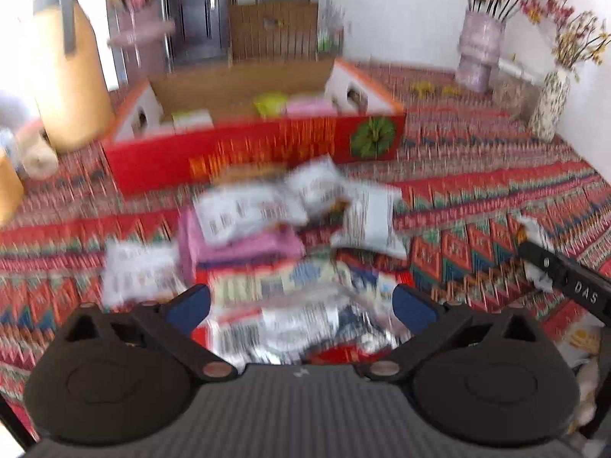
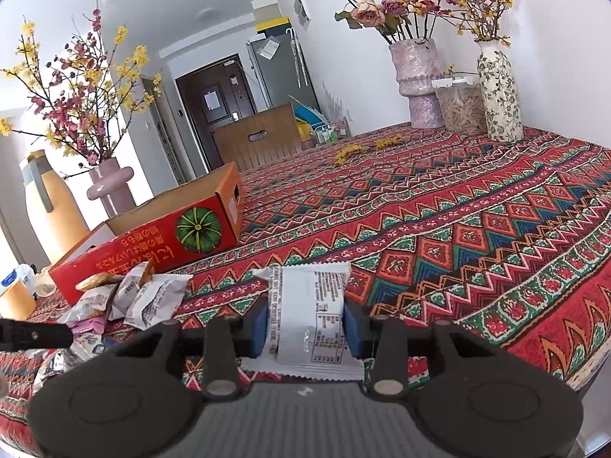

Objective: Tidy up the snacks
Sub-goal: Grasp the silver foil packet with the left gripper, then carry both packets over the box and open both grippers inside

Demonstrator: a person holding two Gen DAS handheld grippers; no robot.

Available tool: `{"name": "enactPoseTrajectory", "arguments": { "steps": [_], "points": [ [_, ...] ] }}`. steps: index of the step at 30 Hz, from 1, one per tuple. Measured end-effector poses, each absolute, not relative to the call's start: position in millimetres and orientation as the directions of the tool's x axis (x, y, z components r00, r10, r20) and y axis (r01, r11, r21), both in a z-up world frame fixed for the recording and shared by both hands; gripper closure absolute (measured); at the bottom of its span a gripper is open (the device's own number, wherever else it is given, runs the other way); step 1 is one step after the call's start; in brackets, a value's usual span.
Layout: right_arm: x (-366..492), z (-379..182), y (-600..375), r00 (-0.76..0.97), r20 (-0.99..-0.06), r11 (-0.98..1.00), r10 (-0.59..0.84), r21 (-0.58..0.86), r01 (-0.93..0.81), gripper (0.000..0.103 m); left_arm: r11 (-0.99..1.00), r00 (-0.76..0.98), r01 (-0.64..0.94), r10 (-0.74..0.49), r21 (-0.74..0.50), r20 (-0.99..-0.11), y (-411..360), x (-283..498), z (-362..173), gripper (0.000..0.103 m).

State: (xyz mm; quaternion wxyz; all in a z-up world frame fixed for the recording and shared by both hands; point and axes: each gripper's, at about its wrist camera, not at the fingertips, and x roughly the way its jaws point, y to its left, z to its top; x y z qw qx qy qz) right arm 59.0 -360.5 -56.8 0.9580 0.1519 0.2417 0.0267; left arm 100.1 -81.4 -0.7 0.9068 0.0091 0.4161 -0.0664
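1. Snack packets lay heaped on the patterned tablecloth, near side of the red box.
2. The left gripper hung spread wide above the heap, gripping nothing.
3. The right gripper clenched a white packet, long axis pointing away.
4. The box stood far-left of that packet, probably its destination.

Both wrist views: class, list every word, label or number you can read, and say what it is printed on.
"DAS": white letters on the right tool's black finger, left wrist view.
Red box: yellow print, upside down, not legible.
White snack packet in the right tool: print too small.
Snack pile: blurred.
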Motion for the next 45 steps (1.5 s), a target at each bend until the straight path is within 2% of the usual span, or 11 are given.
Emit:
{"name": "enactPoseTrajectory", "arguments": {
  "steps": [4, 10, 19, 23, 27, 45],
  "points": [
    [58.8, -56.3, -360.9, 0.882, -0.455, 0.952, 0.126, 0.304, 0.021, 0.064, 0.995, 0.566, 0.096, -0.087, -0.04, -0.82, -83.0, 116.4, -12.9, 0.0],
    [59.0, -56.6, -360.8, 0.88, -0.458, 0.952, 0.126, 0.306, 0.023, 0.064, 0.994, 0.537, 0.1, -0.084, -0.036, -0.84, -88.9, 121.7, -24.8, 0.0],
    [59.8, -58.2, -361.3, 0.877, -0.462, 0.95, 0.129, 0.31, 0.024, 0.064, 0.992, 0.611, 0.121, -0.103, -0.036, -0.785, -88.4, 106.1, -30.5, 0.001],
    [60.0, -58.3, -359.9, 0.877, -0.464, 0.951, 0.13, 0.308, 0.022, 0.064, 0.991, 0.635, 0.131, -0.115, -0.04, -0.764, -86.4, 100.4, -30.5, 0.005],
    [60.4, -58.7, -358.0, 0.875, -0.465, 0.952, 0.132, 0.305, 0.018, 0.064, 0.989, 0.664, 0.139, -0.135, -0.056, -0.735, -80.5, 93.5, -29.2, 0.014],
    [60.7, -59.2, -356.8, 0.875, -0.466, 0.953, 0.132, 0.301, 0.016, 0.064, 0.987, 0.758, 0.159, -0.14, -0.027, -0.637, -75.6, 73.8, -14.7, 0.016]
  ]
}}
